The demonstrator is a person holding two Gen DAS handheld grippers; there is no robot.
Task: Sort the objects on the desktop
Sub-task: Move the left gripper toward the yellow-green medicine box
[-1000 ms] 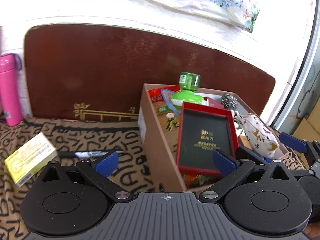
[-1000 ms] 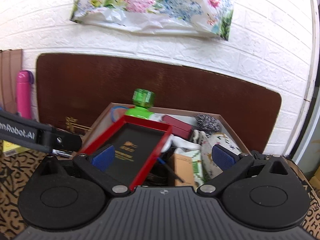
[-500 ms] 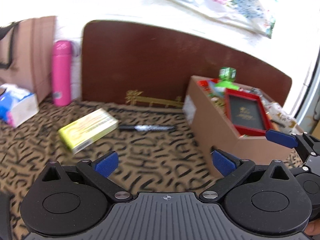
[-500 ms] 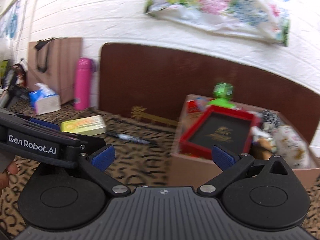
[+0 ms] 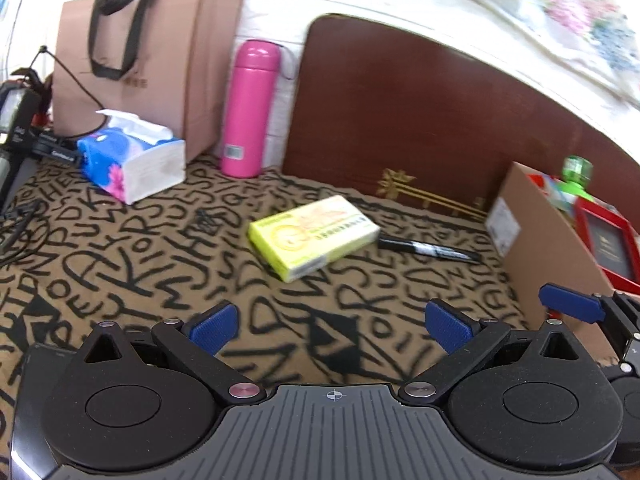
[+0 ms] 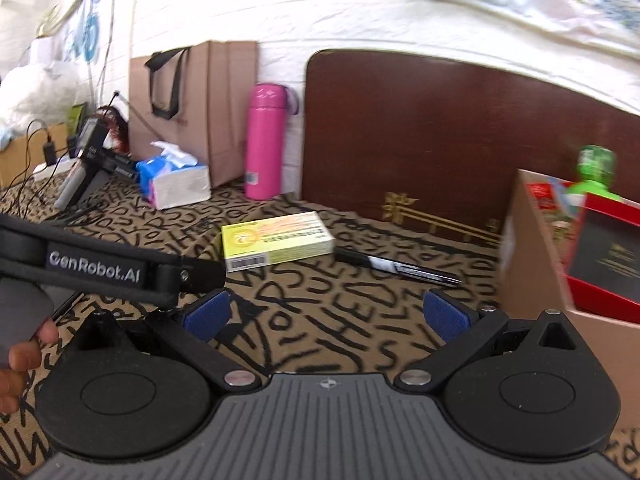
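A yellow-green box (image 5: 314, 236) lies on the patterned cloth, with a black marker pen (image 5: 428, 249) just to its right. Both also show in the right wrist view, the box (image 6: 278, 246) and the pen (image 6: 396, 268). A cardboard box (image 5: 548, 256) at the right holds a red frame (image 5: 608, 244), a green bottle (image 5: 576, 174) and other items. My left gripper (image 5: 332, 326) is open and empty, above the cloth short of the yellow-green box. My right gripper (image 6: 326, 316) is open and empty, near the cardboard box (image 6: 532, 248).
A pink flask (image 5: 250, 110), a tissue pack (image 5: 132, 164) and a brown paper bag (image 5: 140, 60) stand at the back left. A dark wooden board (image 5: 420, 120) leans on the wall. Cables and a black device (image 6: 86, 152) lie far left.
Both grippers have swung left, away from the cardboard box, and now face the open cloth with the yellow-green box and pen. Both stay open and empty.
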